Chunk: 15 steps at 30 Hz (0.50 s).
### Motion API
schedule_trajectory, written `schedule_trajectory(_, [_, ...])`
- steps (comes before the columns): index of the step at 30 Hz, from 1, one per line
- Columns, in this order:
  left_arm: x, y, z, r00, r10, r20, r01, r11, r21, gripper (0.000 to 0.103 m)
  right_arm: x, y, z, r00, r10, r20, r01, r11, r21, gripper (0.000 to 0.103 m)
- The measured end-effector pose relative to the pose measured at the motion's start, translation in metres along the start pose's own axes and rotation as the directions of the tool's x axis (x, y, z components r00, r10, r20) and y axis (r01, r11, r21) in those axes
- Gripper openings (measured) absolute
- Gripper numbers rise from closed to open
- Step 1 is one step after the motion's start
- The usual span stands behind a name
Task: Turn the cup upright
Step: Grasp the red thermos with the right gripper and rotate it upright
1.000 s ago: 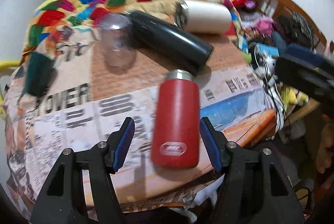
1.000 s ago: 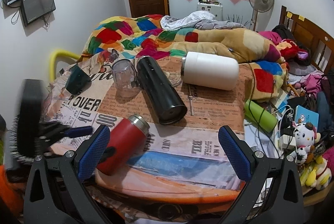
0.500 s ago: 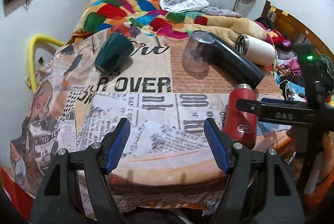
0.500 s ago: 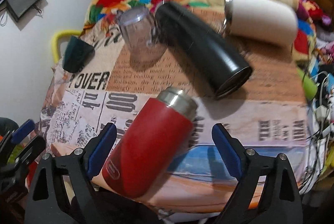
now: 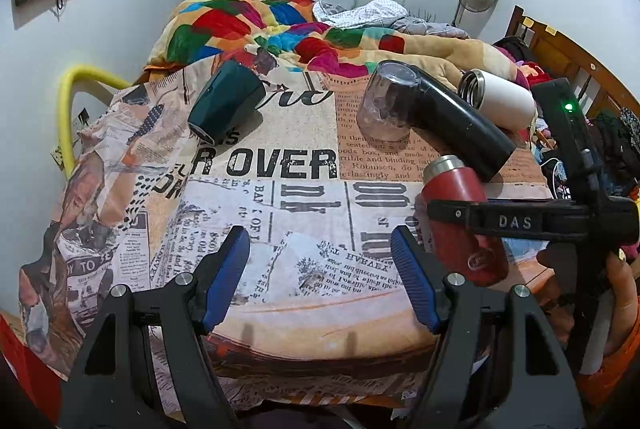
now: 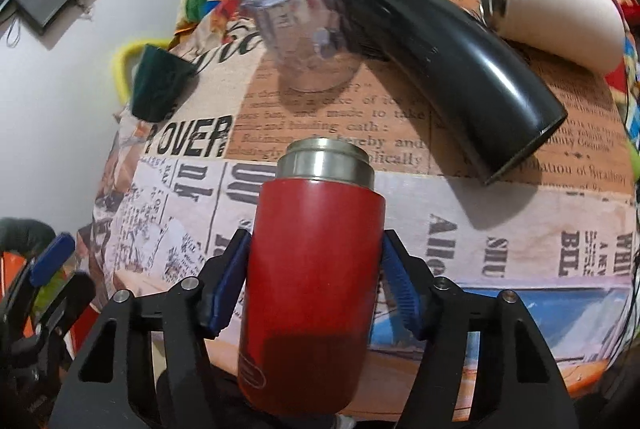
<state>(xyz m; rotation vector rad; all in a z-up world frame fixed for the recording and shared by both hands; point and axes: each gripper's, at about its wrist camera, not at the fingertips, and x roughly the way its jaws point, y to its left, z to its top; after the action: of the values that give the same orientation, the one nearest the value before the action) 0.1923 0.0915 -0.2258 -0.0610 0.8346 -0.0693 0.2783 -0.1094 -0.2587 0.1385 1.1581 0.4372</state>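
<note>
A red cup with a steel rim [image 6: 316,269] lies on its side on the newspaper-print cloth near the table's front edge. My right gripper [image 6: 316,289] is shut on the red cup's body, blue pads pressing both sides, steel rim pointing away. In the left wrist view the red cup [image 5: 460,225] shows at the right with the right gripper's black finger [image 5: 520,221] across it. My left gripper [image 5: 320,281] is open and empty over the front of the table, left of the red cup.
A black flask [image 6: 448,57] and a white flask [image 6: 556,13] lie on their sides behind. A clear cup [image 6: 308,37] stands upside down. A dark green cup [image 5: 224,101] lies at the back left. A colourful blanket [image 5: 280,29] lies beyond.
My right gripper moved in and closed on the red cup. My left gripper swung left away from the cup and pulled back, staying open.
</note>
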Motion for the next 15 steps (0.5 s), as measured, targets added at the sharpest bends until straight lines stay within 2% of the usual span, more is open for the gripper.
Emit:
schedule_trajectory(7, [-0.008, -0.006, 0.009, 1.000, -0.003, 0.025, 0.002, 1.000, 0.005, 0.072, -0.029, 0.009, -0.003, 0.997, -0.003, 0.077, 0.008, 0.998, -0.067, 0.060])
schedule_trajectory(15, [-0.013, -0.011, 0.016, 0.999, -0.006, 0.043, 0.006, 1.000, -0.008, 0.075, -0.061, 0.025, 0.011, 0.976, -0.059, 0.212, 0.093, 0.983, -0.156, 0.059])
